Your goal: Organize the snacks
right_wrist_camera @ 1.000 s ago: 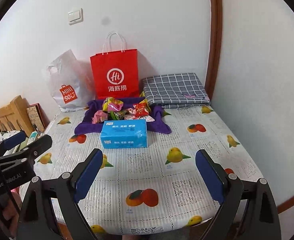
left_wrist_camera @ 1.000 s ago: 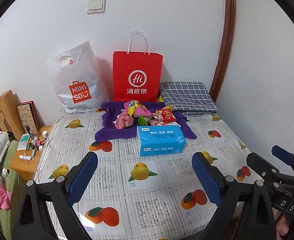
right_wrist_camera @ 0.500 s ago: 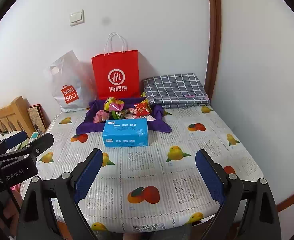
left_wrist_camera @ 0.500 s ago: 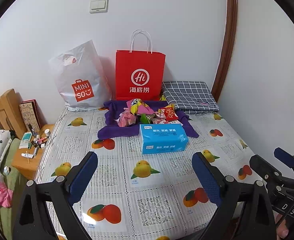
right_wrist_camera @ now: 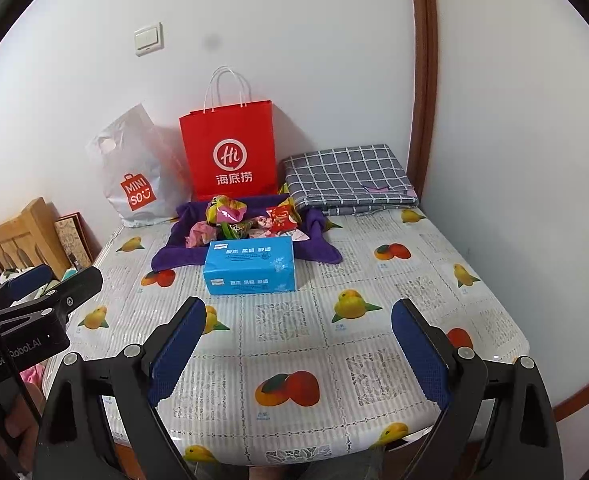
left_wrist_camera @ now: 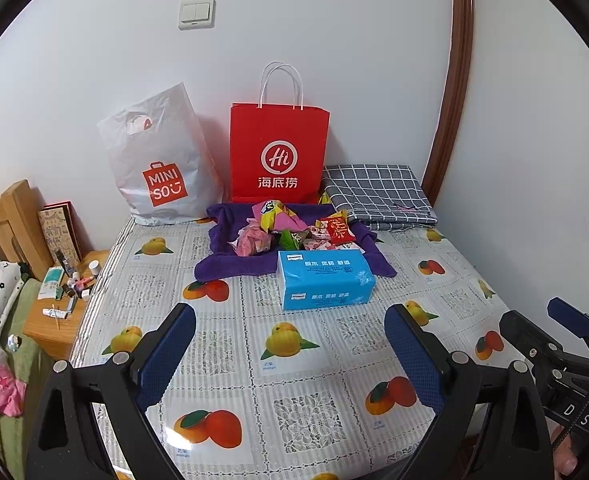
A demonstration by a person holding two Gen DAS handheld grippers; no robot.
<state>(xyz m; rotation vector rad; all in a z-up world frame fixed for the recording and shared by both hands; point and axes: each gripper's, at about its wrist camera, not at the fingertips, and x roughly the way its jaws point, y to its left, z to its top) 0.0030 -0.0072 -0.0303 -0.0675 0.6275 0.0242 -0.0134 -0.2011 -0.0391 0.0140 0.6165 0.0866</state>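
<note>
The blue tissue pack (left_wrist_camera: 326, 280) hides the snack pile's (left_wrist_camera: 294, 232) near edge — wrapper print too small to read.

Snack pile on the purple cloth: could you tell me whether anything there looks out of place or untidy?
Yes. The snack packets lie in a loose, crumpled heap on the rumpled purple cloth, unsorted. A blue tissue pack sits askew at the cloth's front edge, which is no snack. Nothing looks spilled or torn.

We are reading "MINI SO" on the white plastic bag (left_wrist_camera: 156, 160), "Hi" with 海底捞 on the red paper bag (left_wrist_camera: 279, 152), both standing at the table's far edge, and "Robot.AI" on the left gripper (right_wrist_camera: 34, 320).
</note>
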